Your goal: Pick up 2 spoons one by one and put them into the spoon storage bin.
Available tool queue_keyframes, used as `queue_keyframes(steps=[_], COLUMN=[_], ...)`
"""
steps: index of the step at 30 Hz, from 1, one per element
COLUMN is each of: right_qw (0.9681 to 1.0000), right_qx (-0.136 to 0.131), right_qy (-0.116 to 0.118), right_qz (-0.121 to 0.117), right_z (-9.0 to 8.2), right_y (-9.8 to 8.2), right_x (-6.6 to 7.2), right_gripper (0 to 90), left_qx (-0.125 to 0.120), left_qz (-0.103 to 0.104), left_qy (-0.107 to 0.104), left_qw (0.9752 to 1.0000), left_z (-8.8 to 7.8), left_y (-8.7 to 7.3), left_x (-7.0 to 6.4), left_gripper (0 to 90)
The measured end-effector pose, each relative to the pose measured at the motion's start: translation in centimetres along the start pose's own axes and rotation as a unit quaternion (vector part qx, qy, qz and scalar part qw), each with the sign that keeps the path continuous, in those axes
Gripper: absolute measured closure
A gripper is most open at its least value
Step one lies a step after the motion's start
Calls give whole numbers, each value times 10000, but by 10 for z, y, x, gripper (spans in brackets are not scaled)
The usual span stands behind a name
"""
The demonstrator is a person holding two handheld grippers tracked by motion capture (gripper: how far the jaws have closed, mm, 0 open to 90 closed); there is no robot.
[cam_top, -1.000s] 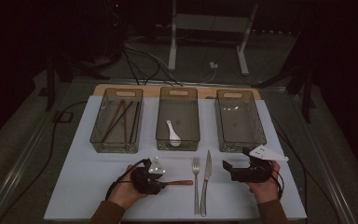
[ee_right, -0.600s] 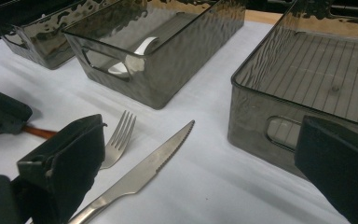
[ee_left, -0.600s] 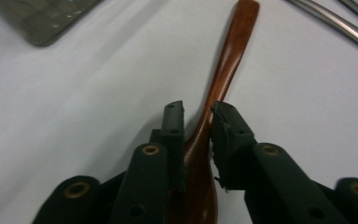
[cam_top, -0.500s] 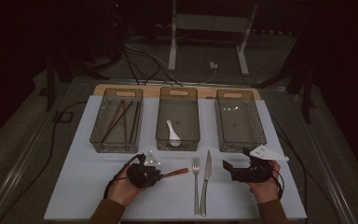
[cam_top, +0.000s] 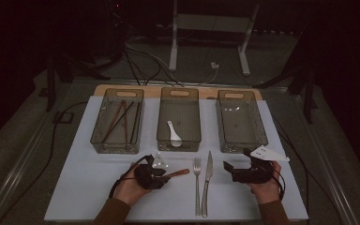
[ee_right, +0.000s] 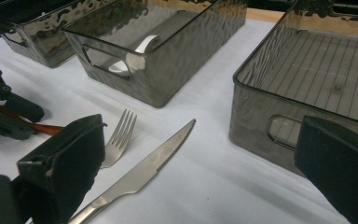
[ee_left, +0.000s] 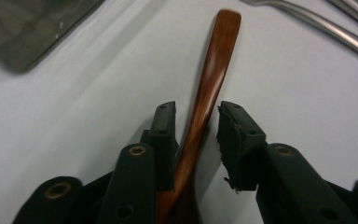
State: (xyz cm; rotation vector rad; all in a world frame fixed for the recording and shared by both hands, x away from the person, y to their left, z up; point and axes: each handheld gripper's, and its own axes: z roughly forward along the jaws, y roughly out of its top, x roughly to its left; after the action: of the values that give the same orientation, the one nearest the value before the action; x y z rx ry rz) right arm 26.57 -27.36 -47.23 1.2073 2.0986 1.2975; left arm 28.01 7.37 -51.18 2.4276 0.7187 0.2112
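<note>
Our left gripper (ee_left: pixel 196 128) has just been opening its jaws, released around the wooden spoon (ee_left: pixel 206 93), which lies on the table between them, its long axis running straight ahead, handle tip pointing away toward the fork (ee_left: pixel 307 21).

Three bins (cam_top: pixel 117 140) (cam_top: pixel 178 140) (cam_top: pixel 242 140) stand in a row across mid-frame on the table (cam_top: pixel 89 187), with the wooden spoon (cam_top: pixel 178 173), fork (cam_top: pixel 197 180) and knife (cam_top: pixel 207 180) lying left to right below them.
</note>
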Motion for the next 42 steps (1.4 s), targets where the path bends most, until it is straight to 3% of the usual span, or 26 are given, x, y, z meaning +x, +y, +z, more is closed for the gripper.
queue_keyframes(steps=[7,14,20,29,42], right_qw=[10000,10000,10000,10000,10000], right_qx=[17,54,40,34,48], right_qy=[9,27,33,37,41], right_qz=[-9,-33,-2,-5,-6], right_z=[1,3,1,1,1], right_y=[0,0,0,0,0], right_x=[0,1,0,0,0], right_gripper=[21,21,21,21,21], left_qx=[-52,-46,-138,-170,-565], left_qz=[120,258,-10,-116,-516], left_qy=[-15,-33,82,88,43], left_qw=[9999,9997,9999,9997,9971], left_z=[11,14,8,2,-10], left_y=[13,17,19,21,17], left_x=[-7,-10,-1,4,16], left_gripper=[723,805,842,867,868])
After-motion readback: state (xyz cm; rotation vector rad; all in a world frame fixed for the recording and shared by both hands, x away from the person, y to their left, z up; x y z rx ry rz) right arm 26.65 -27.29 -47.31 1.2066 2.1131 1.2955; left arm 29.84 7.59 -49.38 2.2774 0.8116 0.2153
